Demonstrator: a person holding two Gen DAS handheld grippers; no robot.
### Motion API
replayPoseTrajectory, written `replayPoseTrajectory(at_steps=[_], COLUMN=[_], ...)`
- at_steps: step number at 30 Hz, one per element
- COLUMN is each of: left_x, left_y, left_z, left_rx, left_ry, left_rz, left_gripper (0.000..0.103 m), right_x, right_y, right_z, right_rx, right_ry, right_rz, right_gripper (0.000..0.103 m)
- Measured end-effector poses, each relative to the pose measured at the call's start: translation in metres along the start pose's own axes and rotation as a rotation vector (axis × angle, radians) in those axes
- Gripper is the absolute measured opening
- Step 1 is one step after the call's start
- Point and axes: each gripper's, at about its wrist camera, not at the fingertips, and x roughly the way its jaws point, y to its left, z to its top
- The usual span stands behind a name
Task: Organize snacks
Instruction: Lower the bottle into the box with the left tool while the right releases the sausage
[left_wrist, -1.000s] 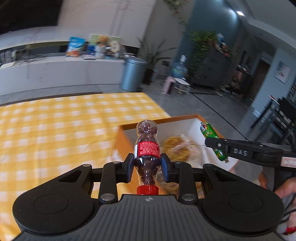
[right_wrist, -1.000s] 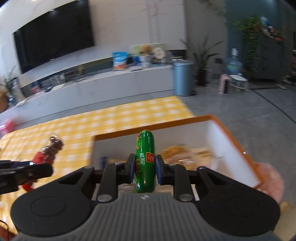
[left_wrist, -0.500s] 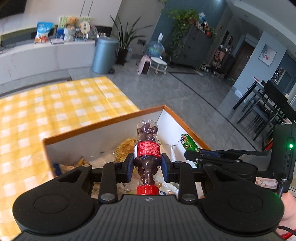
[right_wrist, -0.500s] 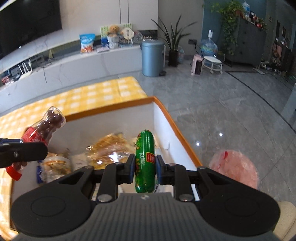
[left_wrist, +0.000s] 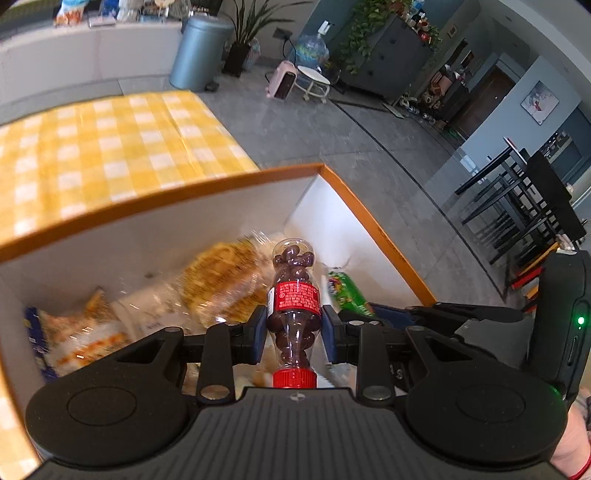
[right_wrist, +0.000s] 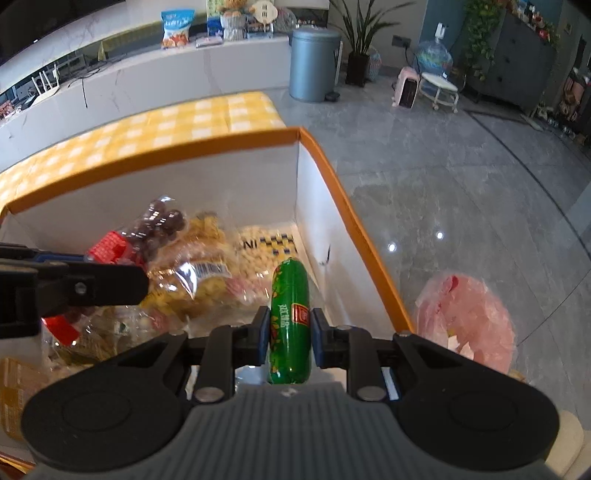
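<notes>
Right wrist view: box (right_wrist: 332, 177) holds bagged snacks (right_wrist: 199, 273). Right gripper (right_wrist: 290, 334) clamps sausage (right_wrist: 290, 314) over its right side; left gripper (left_wrist: 293, 334) clamps bottle (left_wrist: 293, 306) alongside. Box sits on checked cloth (left_wrist: 110, 140); bin (right_wrist: 314, 62) far.

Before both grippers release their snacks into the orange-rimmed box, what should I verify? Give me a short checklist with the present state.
1. Left gripper shut on the small clear bottle of brown candies: ok.
2. Right gripper shut on the green sausage stick: ok.
3. Both snacks over the orange-rimmed white box: ok.
4. Grippers apart from each other: ok.
5. Free floor under the bottle: not ok, bagged snacks lie there.
6. Height above contents: cannot tell.
</notes>
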Motion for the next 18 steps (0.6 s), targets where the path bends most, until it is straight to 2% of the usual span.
replayPoseTrajectory(at_steps=[4,8,13,18], left_x=[0.01,0.017,0.024,0.037], left_y=[-0.004,-0.01,-0.015,-0.027], left_z=[-0.001,0.001,0.002,0.004], left_rx=[-0.026,-0.037,-0.059,-0.076], left_ry=[0.019,0.032,0.042,0.065], left_rz=[-0.014,-0.015,-0.037,-0.062], left_gripper=[0.034,0.034,0.034,0.034], right_x=[0.002,-0.005,-0.019,-0.046], right_y=[-0.011,-0.022,-0.023,-0.034], right_z=[0.001,0.002,0.002,0.004], right_rx=[0.056,0.12,0.11,0.16], right_ry=[0.03,0.019,-0.05,-0.155], right_rz=[0.066,0.126,0.083,0.057], right_gripper=[0.021,0.022,0.022,0.023])
